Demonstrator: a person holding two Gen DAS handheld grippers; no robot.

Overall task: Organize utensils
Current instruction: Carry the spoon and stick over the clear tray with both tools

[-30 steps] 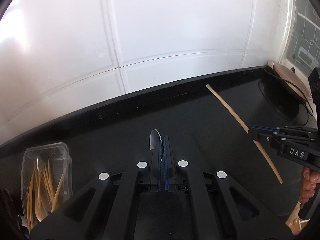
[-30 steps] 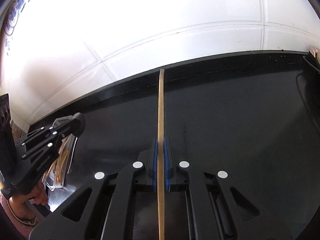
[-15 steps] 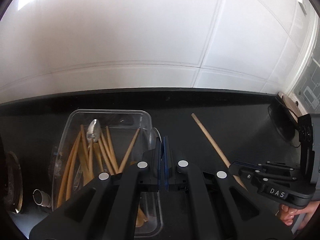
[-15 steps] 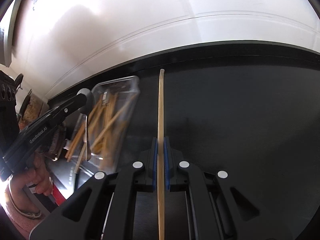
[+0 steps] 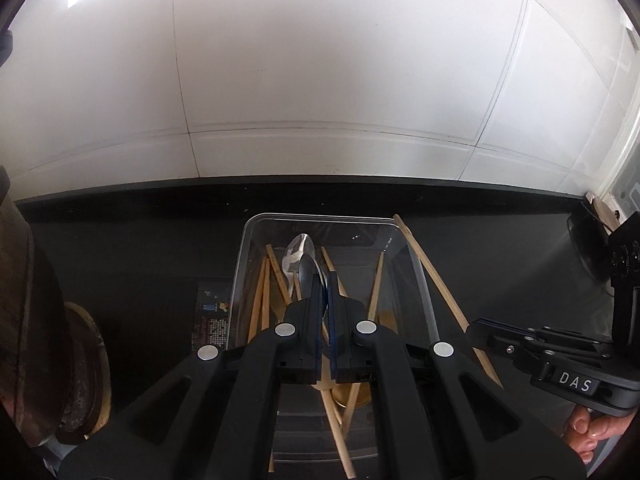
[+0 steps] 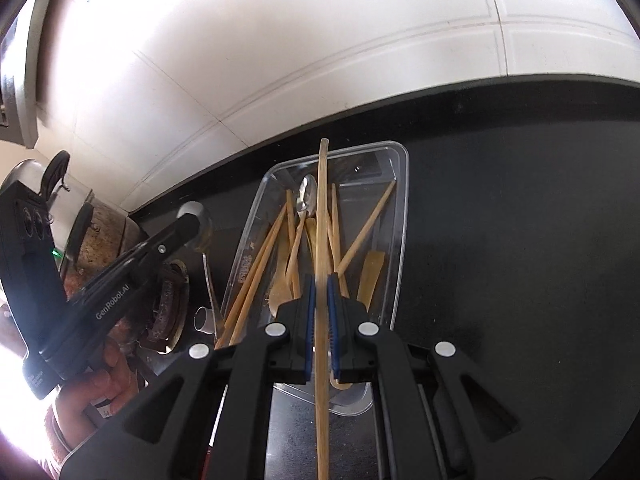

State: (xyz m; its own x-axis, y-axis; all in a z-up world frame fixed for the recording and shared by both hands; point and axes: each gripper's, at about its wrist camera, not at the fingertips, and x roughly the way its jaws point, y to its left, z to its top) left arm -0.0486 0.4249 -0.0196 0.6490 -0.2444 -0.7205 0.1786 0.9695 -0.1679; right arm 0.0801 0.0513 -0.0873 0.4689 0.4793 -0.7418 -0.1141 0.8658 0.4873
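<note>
Left claw (image 5: 325, 300) grips one spoon (image 5: 310, 276); right claw (image 6: 319, 300) grips one chopstick (image 6: 321, 240), both above the bin (image 6: 402, 216).

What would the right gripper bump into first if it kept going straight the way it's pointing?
Probably the clear plastic tray of chopsticks and spoons. The right gripper points along its length, shut on a wooden chopstick whose tip reaches the far rim. Height above the tray is hard to judge.

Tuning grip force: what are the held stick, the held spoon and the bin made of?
Stick: looks like bare wood or bamboo, matte tan with no gloss. Spoon: likely polished metal, with a mirror-like silver bowl. Bin: clear plastic, seemingly thin, with see-through walls and glare.
</note>
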